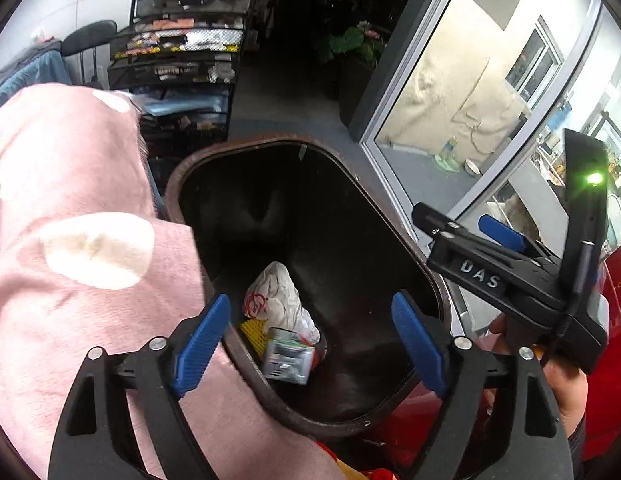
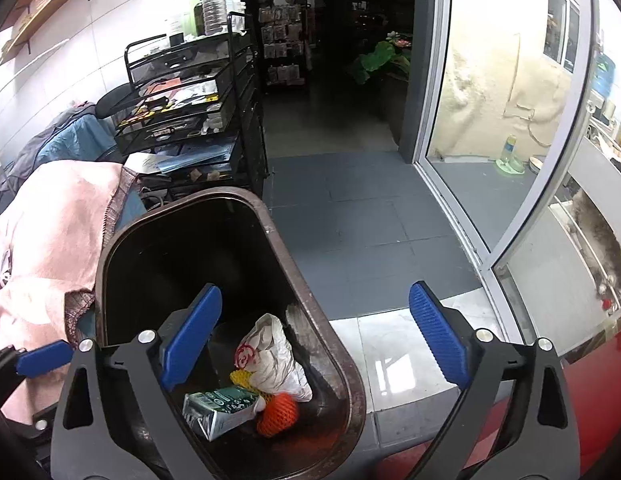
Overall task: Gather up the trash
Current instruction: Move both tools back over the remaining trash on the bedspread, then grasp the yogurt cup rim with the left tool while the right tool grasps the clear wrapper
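Note:
A dark brown trash bin (image 1: 266, 142) (image 2: 310, 292) stands open below both grippers. Inside lie a crumpled white plastic bag (image 1: 280, 300) (image 2: 270, 356), a green and white carton (image 1: 288, 356) (image 2: 218, 406), a yellow foam net (image 1: 252, 332) (image 2: 240, 378) and an orange foam net (image 2: 278, 414). My left gripper (image 1: 310, 344) is open and empty above the bin's near rim. My right gripper (image 2: 314, 352) is open and empty over the bin's right rim; it also shows in the left wrist view (image 1: 466, 224) at the right.
A pink cloth (image 1: 70, 240) (image 2: 54, 224) is draped left of the bin. A black wire rack (image 1: 182, 60) (image 2: 186, 100) with clutter stands behind. A glass sliding door (image 1: 450, 100) (image 2: 490, 120) is at the right. Grey tiled floor (image 2: 350, 220) lies beyond; something red (image 2: 590, 420) sits at the lower right.

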Tool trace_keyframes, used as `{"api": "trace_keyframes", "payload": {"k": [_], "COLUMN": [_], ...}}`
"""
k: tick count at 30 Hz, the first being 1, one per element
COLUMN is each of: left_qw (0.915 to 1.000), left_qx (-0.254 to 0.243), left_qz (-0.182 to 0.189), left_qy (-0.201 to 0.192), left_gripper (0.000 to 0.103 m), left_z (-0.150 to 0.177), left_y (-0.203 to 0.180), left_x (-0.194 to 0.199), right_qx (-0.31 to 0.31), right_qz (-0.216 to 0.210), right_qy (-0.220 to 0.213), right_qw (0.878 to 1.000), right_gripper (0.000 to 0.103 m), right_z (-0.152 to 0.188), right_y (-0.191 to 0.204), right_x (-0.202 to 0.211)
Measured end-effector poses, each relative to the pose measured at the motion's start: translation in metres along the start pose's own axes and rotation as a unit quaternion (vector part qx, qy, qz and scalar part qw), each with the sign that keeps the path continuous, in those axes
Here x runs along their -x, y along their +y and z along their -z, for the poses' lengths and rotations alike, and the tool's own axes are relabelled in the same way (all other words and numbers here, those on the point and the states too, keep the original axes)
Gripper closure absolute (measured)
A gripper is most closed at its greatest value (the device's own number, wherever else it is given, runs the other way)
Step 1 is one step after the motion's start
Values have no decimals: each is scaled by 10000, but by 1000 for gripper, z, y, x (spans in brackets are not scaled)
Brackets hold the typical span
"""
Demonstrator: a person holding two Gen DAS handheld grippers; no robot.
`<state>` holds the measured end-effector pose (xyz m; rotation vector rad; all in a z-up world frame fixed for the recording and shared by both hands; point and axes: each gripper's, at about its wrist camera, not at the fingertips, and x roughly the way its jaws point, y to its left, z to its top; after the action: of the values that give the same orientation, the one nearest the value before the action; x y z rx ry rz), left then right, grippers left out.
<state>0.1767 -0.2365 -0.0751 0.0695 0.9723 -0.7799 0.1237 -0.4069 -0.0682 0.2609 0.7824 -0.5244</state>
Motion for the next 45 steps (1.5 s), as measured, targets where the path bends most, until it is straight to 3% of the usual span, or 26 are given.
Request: {"api": "trace_keyframes", "payload": {"k": [7, 12, 21, 24, 36, 41, 45], "left_qw": [9987, 9949, 9802, 9746, 9572, 9582, 9618], "left_qx": [-3, 42, 354, 460, 1213, 1121, 1152], "left_qz": [-168, -451, -1183, -1406, -2018, -2234, -2084], "left_qy": [-489, -899, -1548, -1682, -1683, -1393, -1353], "left_gripper": [16, 15, 13, 12, 12, 12, 13], "left_z": [10, 22, 52, 60, 100, 100, 93], "left_y": [11, 24, 57, 70, 145, 169, 187], "left_x": [41, 77, 135, 149, 187, 183, 184], "right_qx": [239, 705, 1214, 1460, 2287, 2458, 2542], "right_qz": [-421, -468, -1531, -1693, -2432, -2658, -2699], "right_qy": [-111, -570, -621, -594, -667, -573, -576], "right_qw": [9988, 9948, 9788, 9729, 9403, 9304, 9269], "right_gripper": [6, 6, 6, 6, 6, 6, 6], "right_z": [0, 2, 9, 13, 36, 41, 44], "right_y": [20, 49, 99, 122, 207, 231, 242], "right_x": [10, 33, 61, 69, 99, 103, 106]}}
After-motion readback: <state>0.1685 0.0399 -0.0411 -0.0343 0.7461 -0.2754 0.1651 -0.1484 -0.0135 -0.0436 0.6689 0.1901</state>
